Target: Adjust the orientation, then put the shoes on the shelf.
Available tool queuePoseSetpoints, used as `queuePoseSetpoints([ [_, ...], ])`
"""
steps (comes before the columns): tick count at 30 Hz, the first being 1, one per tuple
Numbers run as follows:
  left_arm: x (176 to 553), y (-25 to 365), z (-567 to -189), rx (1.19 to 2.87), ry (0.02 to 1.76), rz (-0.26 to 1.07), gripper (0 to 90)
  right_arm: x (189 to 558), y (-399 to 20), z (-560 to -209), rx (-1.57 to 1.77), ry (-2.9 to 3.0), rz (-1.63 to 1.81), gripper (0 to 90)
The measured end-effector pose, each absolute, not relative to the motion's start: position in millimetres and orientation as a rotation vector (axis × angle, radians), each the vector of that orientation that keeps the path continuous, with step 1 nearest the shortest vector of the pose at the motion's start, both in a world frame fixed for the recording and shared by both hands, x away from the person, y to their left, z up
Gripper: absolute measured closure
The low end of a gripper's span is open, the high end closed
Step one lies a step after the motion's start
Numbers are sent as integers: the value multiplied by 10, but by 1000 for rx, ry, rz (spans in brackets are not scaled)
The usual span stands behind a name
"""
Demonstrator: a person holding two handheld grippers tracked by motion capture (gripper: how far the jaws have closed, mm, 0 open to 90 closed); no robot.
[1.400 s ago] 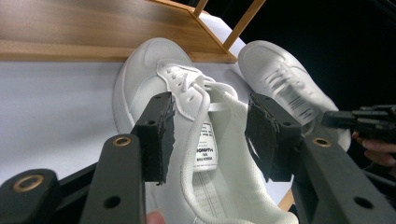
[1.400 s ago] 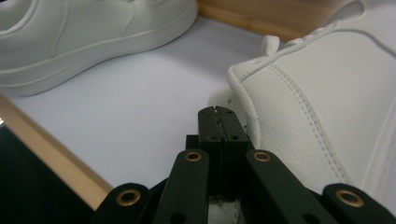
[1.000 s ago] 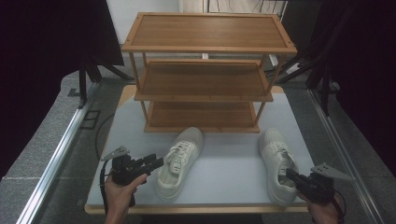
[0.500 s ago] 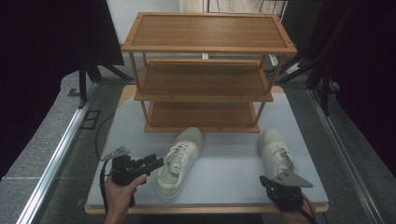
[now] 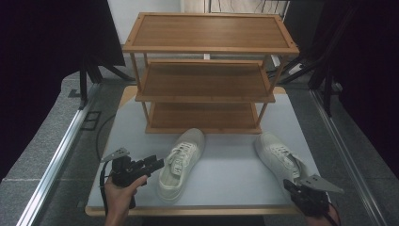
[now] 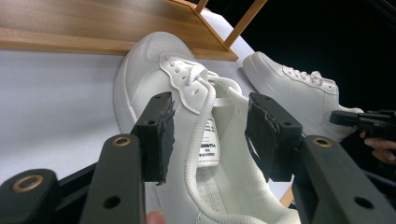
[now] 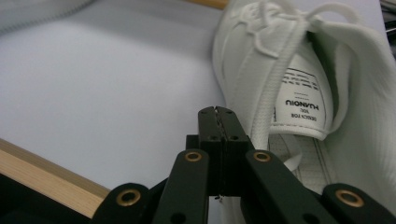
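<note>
1. Since a second ago the right gripper (image 5: 307,194) has drawn back to the table's near edge, behind the heel of the right-hand white lace-up sneaker (image 5: 280,157); its jaws are pressed together on nothing
2. Left gripper (image 5: 149,165) hovers just beside the left white sneaker (image 5: 181,162), jaws spread toward its tongue and laces
3. Both sneakers lie on the grey-topped table (image 5: 230,169), in front of a three-tier wooden shoe rack (image 5: 207,70) with bare shelves
4. Dark curtains flank the table
</note>
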State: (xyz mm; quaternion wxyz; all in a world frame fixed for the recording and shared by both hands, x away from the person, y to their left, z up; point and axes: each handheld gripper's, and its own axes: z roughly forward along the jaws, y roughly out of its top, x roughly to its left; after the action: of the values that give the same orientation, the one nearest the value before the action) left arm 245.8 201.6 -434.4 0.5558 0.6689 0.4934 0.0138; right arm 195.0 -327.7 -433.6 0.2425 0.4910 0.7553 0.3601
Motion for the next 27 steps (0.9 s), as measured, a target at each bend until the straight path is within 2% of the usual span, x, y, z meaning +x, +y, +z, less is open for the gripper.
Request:
queuePoseSetpoints([
  [6, 2480, 2027, -4360, 1585, 1171, 32, 517, 1969, -3358, -4328, 1368, 2058, 1022, 894],
  [13, 2490, 2066, -4355, 1573, 1171, 33, 516, 1996, -3292, -4298, 1328, 2085, 1125, 828],
  [21, 2384, 2085, -4289, 1560, 1165, 57, 514, 1998, -3181, -4137, 1243, 2066, 1209, 650],
  [22, 2384, 2085, -4289, 1560, 1165, 57, 513, 1998, -3181, -4137, 1243, 2066, 1209, 650],
  [23, 2383, 2079, -4264, 1561, 1160, 64, 513, 1992, -3163, -4111, 1224, 2066, 1215, 624],
  [24, 2388, 2066, -4239, 1558, 1152, 69, 511, 1982, -3139, -4062, 1188, 2065, 1222, 561],
  [25, 2388, 2066, -4239, 1558, 1152, 69, 509, 1982, -3139, -4062, 1188, 2065, 1222, 561],
  [27, 2394, 2050, -4232, 1567, 1149, 70, 507, 1994, -3144, -4017, 1170, 2061, 1225, 501],
])
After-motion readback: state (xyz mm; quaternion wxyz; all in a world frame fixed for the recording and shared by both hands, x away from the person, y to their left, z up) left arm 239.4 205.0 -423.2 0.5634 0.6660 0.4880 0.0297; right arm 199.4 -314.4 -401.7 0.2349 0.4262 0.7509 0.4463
